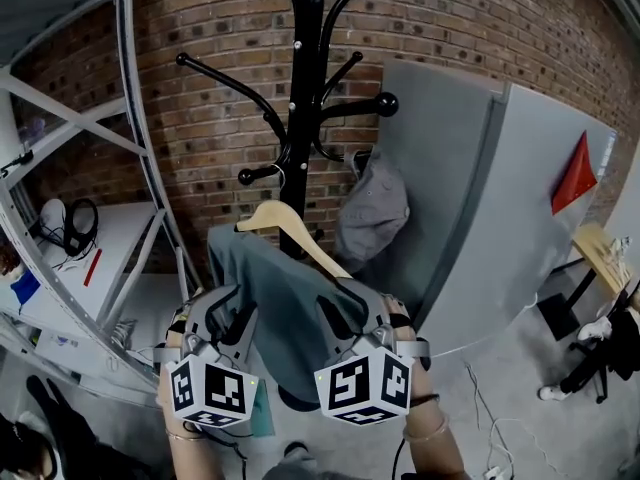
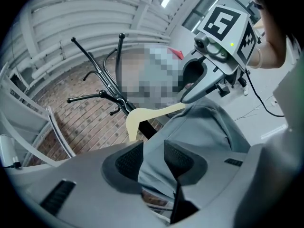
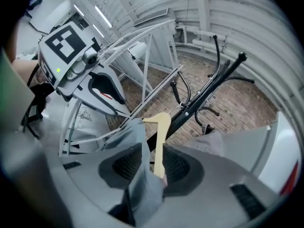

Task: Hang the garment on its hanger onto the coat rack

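Garment (image 1: 285, 318) on wooden hanger (image 1: 290, 226), up against coat rack (image 1: 303, 118). Metal shelving (image 1: 140, 158) far left. Left gripper (image 2: 153, 158) pinching fabric, right gripper (image 3: 153, 163) clamped over hanger arm plus fabric. Grey cloth (image 1: 372, 208) crowding next peg, grey panel (image 1: 500, 198) rightmost.

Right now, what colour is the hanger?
The hanger is pale cream; the head view shows it best.

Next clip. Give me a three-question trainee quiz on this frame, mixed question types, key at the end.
1. True or false: a second grey garment hangs on the coat rack.
2. What sits between the right gripper's fingers? A) the wooden hanger arm and garment; B) the rack's pole; C) nothing.
3. Fill in: the wall behind the rack is ____.
Key: 1 true; 2 A; 3 brick.
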### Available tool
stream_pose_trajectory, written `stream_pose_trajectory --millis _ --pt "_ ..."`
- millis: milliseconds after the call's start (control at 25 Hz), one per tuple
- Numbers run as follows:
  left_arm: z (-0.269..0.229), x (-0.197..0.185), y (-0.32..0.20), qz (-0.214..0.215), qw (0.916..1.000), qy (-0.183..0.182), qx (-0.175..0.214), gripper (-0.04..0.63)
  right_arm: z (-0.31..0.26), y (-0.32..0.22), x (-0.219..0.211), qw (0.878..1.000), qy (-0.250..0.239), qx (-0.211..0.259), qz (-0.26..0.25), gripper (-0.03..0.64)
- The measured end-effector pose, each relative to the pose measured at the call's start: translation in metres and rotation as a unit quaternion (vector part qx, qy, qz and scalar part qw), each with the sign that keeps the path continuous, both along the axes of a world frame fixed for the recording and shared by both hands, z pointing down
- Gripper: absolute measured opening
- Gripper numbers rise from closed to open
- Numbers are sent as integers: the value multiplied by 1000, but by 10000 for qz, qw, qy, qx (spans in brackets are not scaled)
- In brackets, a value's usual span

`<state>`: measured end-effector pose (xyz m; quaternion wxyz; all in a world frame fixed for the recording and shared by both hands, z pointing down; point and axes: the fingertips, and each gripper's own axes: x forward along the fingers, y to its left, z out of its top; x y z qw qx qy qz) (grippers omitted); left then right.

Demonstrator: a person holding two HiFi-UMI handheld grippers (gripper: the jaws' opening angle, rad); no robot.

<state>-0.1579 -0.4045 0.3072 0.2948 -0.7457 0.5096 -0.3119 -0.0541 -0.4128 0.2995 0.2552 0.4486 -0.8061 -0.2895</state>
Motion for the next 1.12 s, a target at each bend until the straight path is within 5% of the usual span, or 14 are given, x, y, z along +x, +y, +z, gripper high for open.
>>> stream_pose_trajectory --millis 480,880,1120 --pt "10 9 55 -363 9990 247 0 13 19 44 26 9998 -84 -194 23 64" --pt "16 3 83 -961 9924 727 247 3 33 66 37 9982 -261 -540 -82 37" --pt "28 5 88 -1082 9902 878 -42 3 40 72 41 9978 -161 -643 -71 23"
